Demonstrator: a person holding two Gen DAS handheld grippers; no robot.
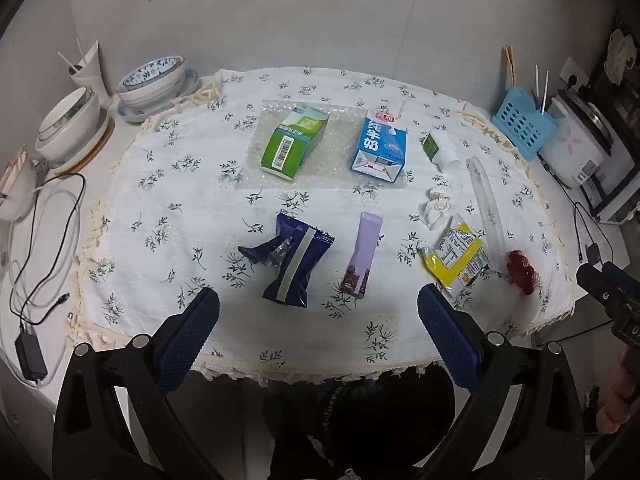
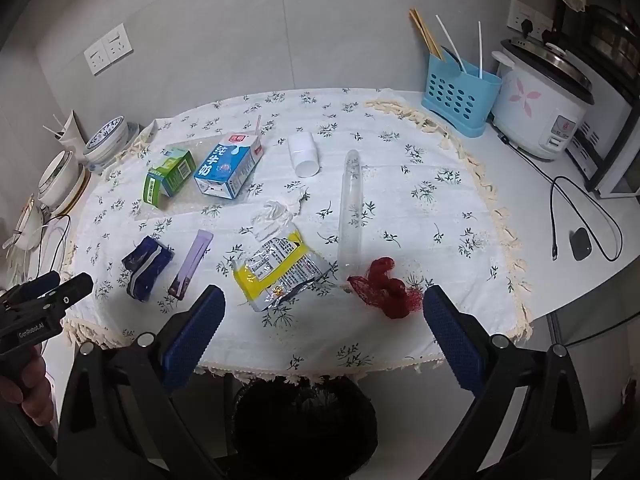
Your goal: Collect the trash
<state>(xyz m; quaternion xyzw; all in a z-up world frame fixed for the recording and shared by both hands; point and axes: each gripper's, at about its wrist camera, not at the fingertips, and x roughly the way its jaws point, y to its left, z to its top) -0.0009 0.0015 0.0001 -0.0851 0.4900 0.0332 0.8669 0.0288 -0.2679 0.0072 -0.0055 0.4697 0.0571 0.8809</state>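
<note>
Red net [image 2: 386, 288] near tablecloth [image 2: 400, 344] front edge, apart from wrappers.

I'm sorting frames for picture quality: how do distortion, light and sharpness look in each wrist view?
Left wrist view: strong fisheye bending, dark vignette corners, even indoor light; the blue milk carton reads sharp. Right wrist view: same bowing of the tablecloth edge, soft glare on the clear tube, and the bin below is almost black.
</note>
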